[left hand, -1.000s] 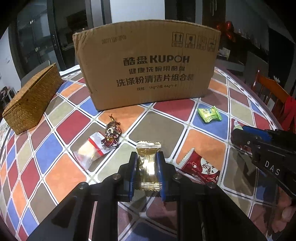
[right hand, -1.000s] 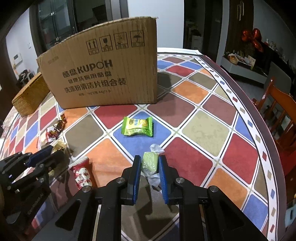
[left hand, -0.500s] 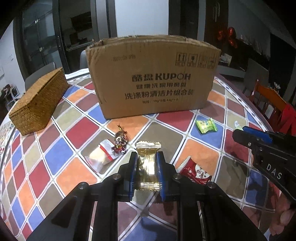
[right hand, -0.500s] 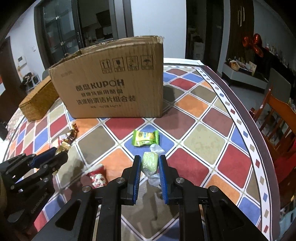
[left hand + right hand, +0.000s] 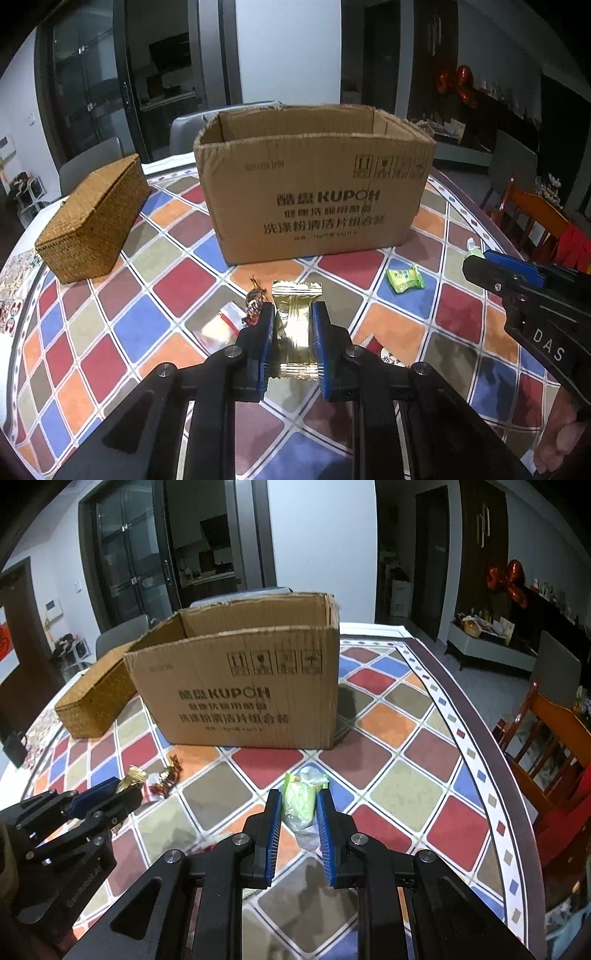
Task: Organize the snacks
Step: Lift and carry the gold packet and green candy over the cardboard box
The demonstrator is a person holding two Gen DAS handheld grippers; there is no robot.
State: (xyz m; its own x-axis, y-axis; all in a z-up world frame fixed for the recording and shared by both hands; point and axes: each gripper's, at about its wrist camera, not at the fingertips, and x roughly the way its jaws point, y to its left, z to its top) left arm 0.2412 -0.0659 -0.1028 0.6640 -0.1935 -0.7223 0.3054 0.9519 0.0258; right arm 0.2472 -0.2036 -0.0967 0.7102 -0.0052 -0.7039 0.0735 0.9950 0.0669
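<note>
Carry step: left gripper (image 5: 293, 325) clamps gold packet (image 5: 296, 317), right gripper (image 5: 298, 810) clamps green candy (image 5: 300, 800), both short of cardboard box (image 5: 314, 192). Next: clear its rim, release inside.

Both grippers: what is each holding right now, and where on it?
Left gripper: gold snack packet, pinched across its long side edges. Right gripper: pale green candy in clear wrap, pinched across its middle.
</note>
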